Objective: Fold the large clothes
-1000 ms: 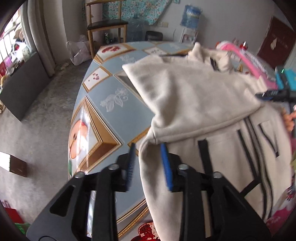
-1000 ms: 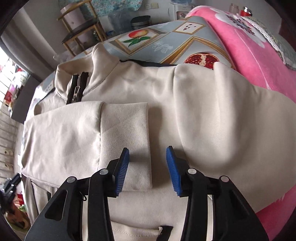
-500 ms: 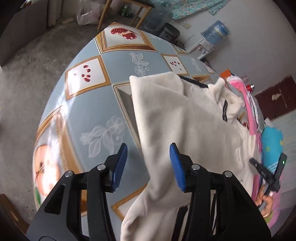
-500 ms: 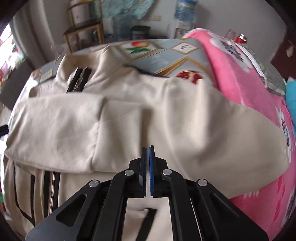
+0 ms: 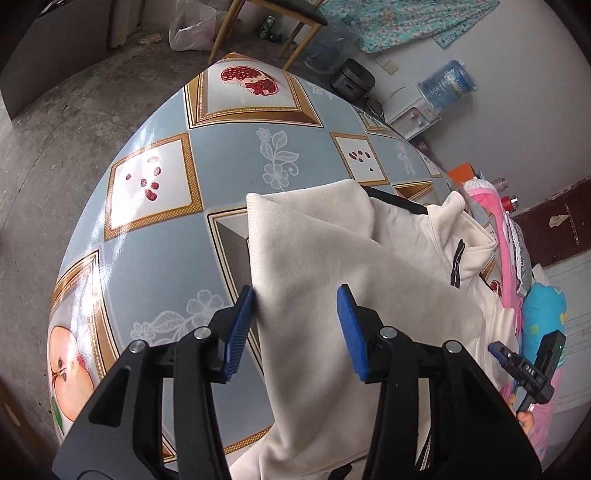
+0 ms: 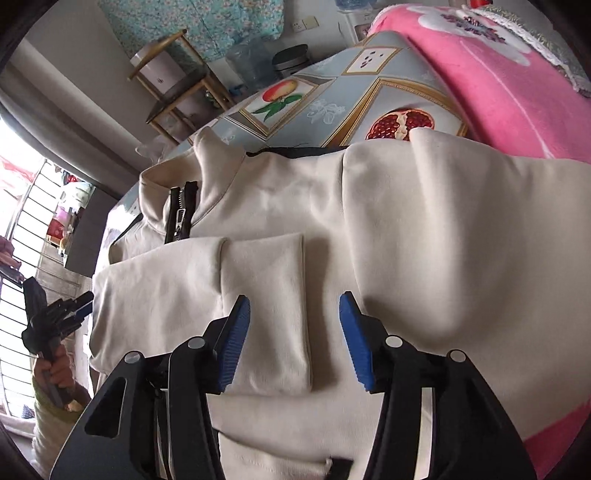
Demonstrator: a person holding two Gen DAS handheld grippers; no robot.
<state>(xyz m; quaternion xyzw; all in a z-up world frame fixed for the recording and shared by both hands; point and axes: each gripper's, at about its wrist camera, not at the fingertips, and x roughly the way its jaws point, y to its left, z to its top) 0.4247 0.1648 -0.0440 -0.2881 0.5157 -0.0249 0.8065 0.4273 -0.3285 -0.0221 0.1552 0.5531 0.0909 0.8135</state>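
Note:
A cream zip-up jacket [image 5: 332, 266] with black trim lies on the tiled-pattern tablecloth [image 5: 155, 177]. Both sleeves are folded across its front. My left gripper [image 5: 295, 325] is open just above the folded left sleeve near its outer edge. In the right wrist view the jacket [image 6: 406, 229] fills the frame, collar and black zipper [image 6: 181, 214] at upper left. My right gripper [image 6: 293, 336] is open above the cuff [image 6: 266, 306] of the folded sleeve. The right gripper [image 5: 524, 369] also shows at the left view's right edge, and the left gripper [image 6: 55, 314] at the right view's left edge.
A pink blanket [image 6: 498, 85] lies on the table beside the jacket's right shoulder. A wooden chair [image 5: 266, 22] and a water bottle [image 5: 447, 85] stand beyond the table's far end. The floor [image 5: 44, 140] drops away at the table's left edge.
My right gripper was shut half a second ago and is now open over the sleeve cuff. My left gripper moved up along the sleeve's edge and stays open.

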